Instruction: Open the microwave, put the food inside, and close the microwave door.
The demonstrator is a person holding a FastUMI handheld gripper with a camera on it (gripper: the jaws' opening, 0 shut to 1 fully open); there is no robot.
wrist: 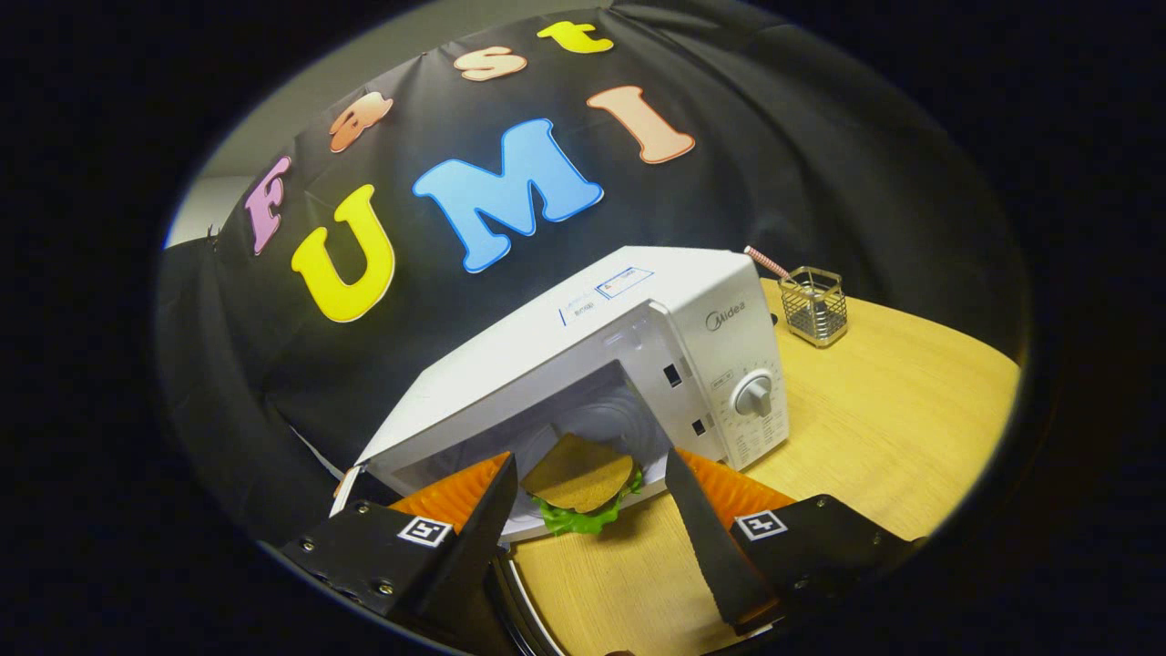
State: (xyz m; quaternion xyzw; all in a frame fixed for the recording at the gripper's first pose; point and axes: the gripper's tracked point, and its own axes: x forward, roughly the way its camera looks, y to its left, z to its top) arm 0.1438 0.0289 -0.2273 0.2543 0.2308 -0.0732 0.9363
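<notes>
Microwave (pixel 629 364) cavity mouth open ahead; sandwich (pixel 580 483) on its sill between spread claw (pixel 592 492) fingers.

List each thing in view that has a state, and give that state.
microwave: door open, cavity showing
burger: at the cavity's mouth, between the fingers, not gripped
gripper: open, fingers spread either side of the burger
wire holder: upright on the table, a striped straw leaning from it
</notes>
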